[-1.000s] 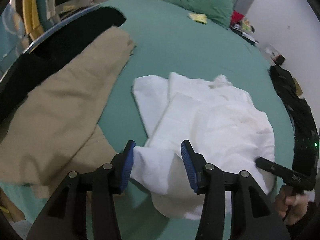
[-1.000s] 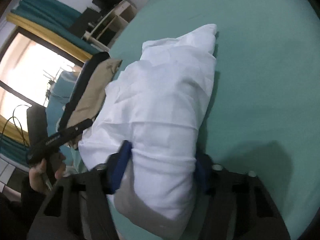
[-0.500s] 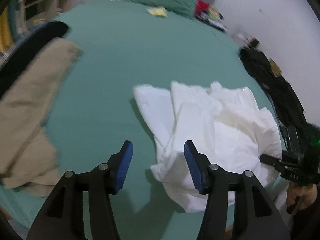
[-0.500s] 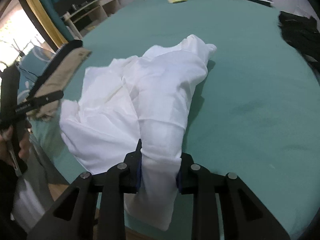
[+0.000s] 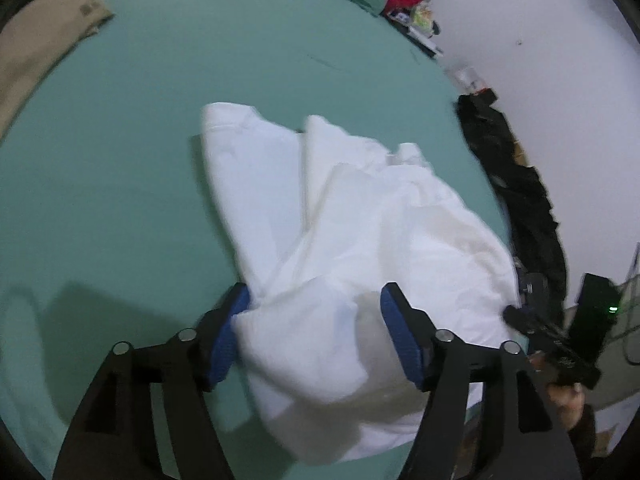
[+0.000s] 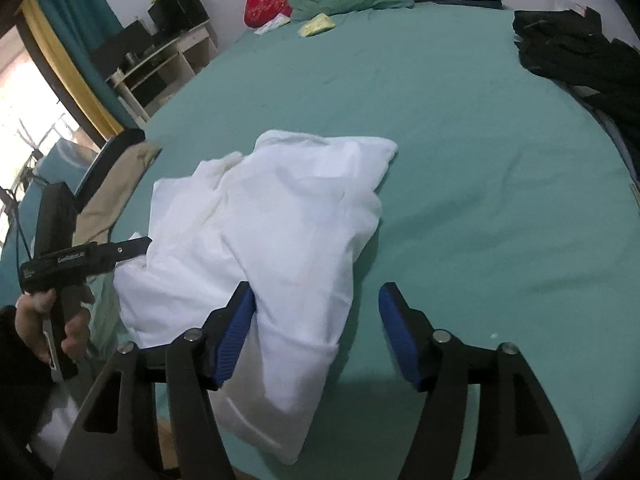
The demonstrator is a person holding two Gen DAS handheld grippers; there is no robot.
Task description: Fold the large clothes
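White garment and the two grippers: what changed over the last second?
The right gripper, clamped on the white garment a second ago, is opening; cloth touches only its left pad. The left gripper, opening too, has moved over the garment's near corner. The garment remains bunched on the green bed.

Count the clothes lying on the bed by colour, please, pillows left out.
White garment: 1
Tan garment: 1
Black clothing pile at the far edge: 1
Total: 3
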